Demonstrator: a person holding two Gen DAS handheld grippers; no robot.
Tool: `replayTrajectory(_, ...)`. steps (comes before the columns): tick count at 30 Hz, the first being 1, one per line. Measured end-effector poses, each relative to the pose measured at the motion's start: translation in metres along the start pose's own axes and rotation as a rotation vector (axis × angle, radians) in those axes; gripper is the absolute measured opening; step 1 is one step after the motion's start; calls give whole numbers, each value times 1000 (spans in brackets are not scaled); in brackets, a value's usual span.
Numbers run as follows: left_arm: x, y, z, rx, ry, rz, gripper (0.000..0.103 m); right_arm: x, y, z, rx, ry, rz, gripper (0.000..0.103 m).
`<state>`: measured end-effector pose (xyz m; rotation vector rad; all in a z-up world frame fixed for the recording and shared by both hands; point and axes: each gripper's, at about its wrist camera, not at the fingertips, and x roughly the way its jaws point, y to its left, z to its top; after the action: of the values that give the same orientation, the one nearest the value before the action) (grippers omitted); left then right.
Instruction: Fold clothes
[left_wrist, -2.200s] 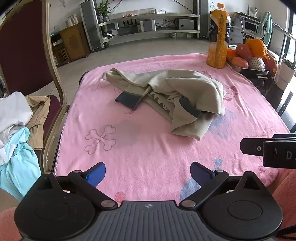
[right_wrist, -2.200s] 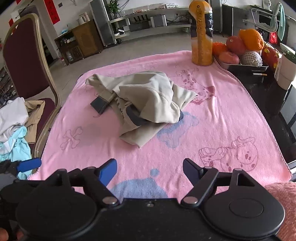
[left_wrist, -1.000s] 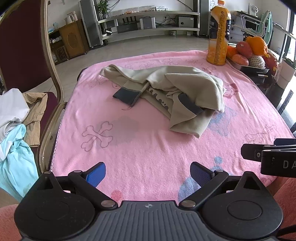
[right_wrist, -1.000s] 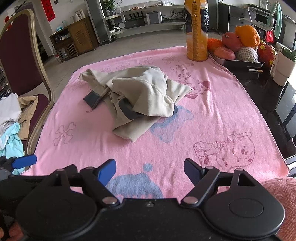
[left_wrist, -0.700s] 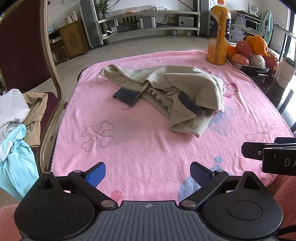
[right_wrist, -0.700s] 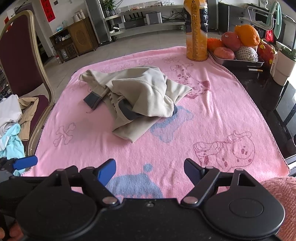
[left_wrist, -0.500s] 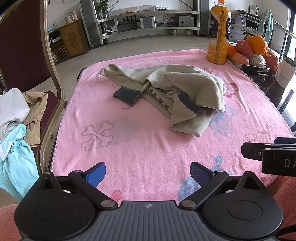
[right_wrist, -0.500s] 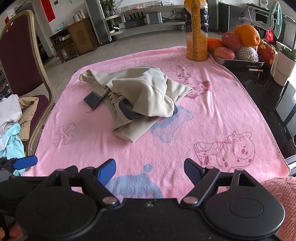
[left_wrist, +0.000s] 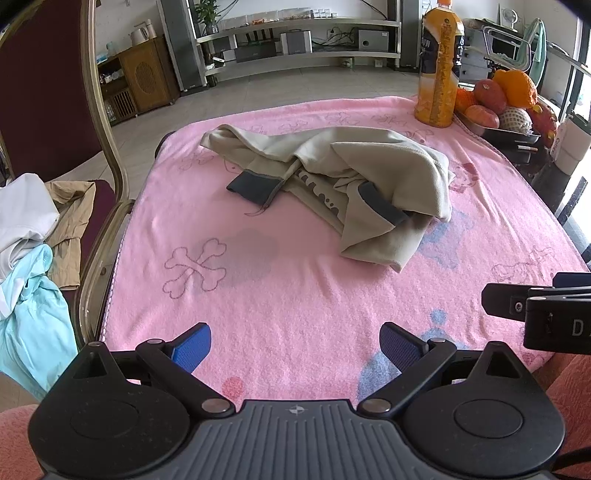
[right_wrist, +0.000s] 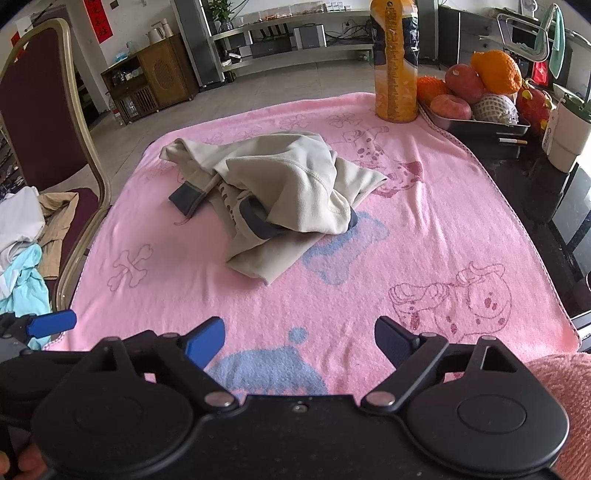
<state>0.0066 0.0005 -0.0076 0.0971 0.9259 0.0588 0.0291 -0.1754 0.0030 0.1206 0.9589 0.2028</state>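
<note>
While both grippers hover at the near edge of the worktop (left_wrist: 303, 302), the left gripper (left_wrist: 295, 341) and right gripper (right_wrist: 299, 338) are seen with fingers spread wide, holding nothing. The beige garment (left_wrist: 354, 184) is crumpled mid-towel, well apart. "D" is read on the right gripper's side; the bottle (right_wrist: 395, 62) label is illegible.

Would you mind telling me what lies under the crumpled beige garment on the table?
The beige garment with dark grey cuffs rests on a pink cartoon-print towel; a blue printed patch peeks out beside it. Whatever lies beneath its folds is hidden.
</note>
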Motion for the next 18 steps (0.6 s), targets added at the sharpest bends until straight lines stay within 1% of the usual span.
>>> replayTrajectory(6,2,5,2,-6,2,5,98,0,0,1,-1,-6,-2,89)
replayTrajectory(12,9,18,15,-10,-8,32,97,2,-1,13,-15,-31,-18,89)
replayTrajectory(15,17,24,25,-12,-10,29,91,6,0,22,-29,-44,-23,89)
replayTrajectory(17,24,26,29,-18,0,21,83,9,0,28,-31,-48,-27,90)
replayTrajectory(18,28,28,30,-25,6,15,83,12,0,31,-33,-49,-30,90)
